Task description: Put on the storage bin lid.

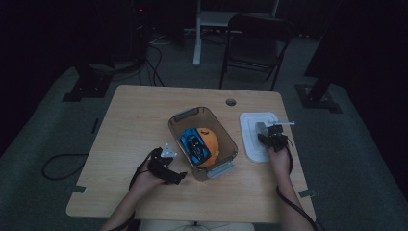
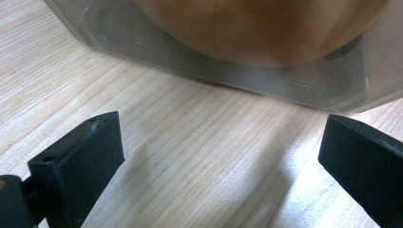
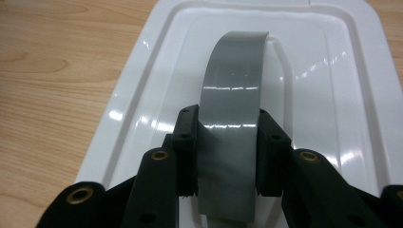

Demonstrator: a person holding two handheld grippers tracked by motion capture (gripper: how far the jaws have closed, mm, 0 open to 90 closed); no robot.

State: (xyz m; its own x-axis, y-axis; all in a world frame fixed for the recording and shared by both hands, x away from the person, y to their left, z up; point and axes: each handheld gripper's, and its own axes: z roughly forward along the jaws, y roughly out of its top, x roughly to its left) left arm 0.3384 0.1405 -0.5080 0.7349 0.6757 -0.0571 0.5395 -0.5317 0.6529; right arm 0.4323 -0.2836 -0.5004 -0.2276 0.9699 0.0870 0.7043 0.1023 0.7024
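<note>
A clear plastic bin (image 1: 227, 134) stands mid-table, holding an orange round toy (image 1: 211, 142) and a blue toy car (image 1: 194, 144). Its white lid (image 1: 251, 142) lies flat on the table to the right, with a grey arched handle (image 1: 261, 127) on top. My right gripper (image 1: 270, 133) is shut on that handle; in the right gripper view both pads (image 3: 187, 142) press the sides of the grey handle (image 3: 235, 71) above the lid (image 3: 142, 71). My left gripper (image 1: 179, 177) rests open on the table by the bin's near left corner, its jaws (image 2: 221, 152) wide apart facing the bin wall (image 2: 142, 42) and orange toy (image 2: 256, 28).
The wooden table (image 1: 139, 120) has a cable hole (image 1: 231, 102) near its far edge. A black folding chair (image 1: 255, 38) stands behind the table. Cables lie on the dark floor at the left (image 1: 60, 163). The lid sits near the table's right edge.
</note>
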